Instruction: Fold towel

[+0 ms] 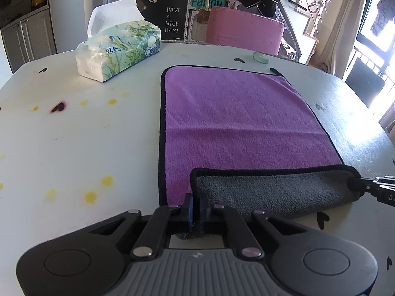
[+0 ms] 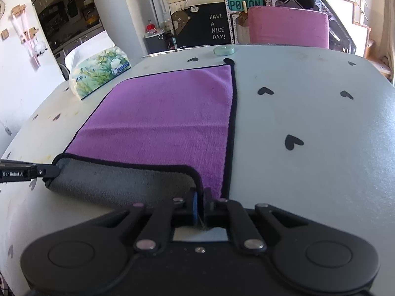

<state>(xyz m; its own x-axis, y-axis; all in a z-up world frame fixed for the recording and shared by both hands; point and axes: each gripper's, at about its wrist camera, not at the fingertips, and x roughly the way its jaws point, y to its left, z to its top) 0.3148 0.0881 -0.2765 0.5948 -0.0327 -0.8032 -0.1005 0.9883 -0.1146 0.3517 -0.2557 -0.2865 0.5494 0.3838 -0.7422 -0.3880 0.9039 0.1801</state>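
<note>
A purple towel (image 1: 234, 118) with black trim and a grey underside lies flat on the white table (image 1: 81, 138). Its near edge is lifted and rolled over, grey side (image 1: 271, 194) up. My left gripper (image 1: 196, 206) is shut on the towel's near left corner. My right gripper (image 2: 203, 202) is shut on the near right corner of the towel (image 2: 160, 116). The right gripper's tip also shows in the left wrist view (image 1: 367, 185), and the left gripper's tip shows in the right wrist view (image 2: 49, 171), each at an end of the grey fold (image 2: 118, 185).
A tissue pack (image 1: 118, 49) stands at the table's far left. A small round green disc (image 1: 260, 57) lies beyond the towel's far edge. A pink chair (image 1: 244, 30) stands behind the table. Black heart stickers (image 2: 292, 141) dot the table to the right.
</note>
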